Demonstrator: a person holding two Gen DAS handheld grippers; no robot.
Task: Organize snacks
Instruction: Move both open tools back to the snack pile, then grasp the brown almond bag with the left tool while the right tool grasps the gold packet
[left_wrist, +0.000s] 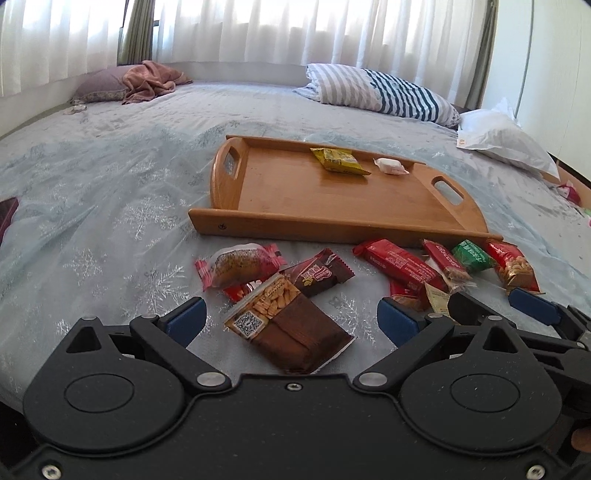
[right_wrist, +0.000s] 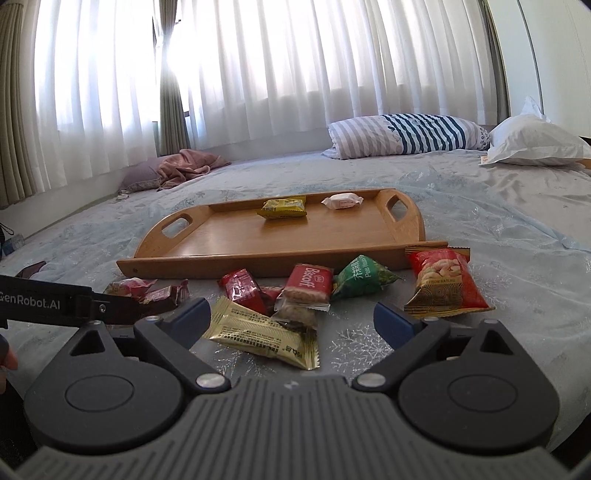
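Two snacks (left_wrist: 340, 159) lie on the wooden tray (left_wrist: 295, 195).

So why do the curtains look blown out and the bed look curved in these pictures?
In both wrist views daylight behind the curtains overexposes them to near white. In the left wrist view it puts a sheen on the wooden tray. The fisheye lenses bend the bed and walls toward the frame edges, while nearby snacks stay fairly sharp.
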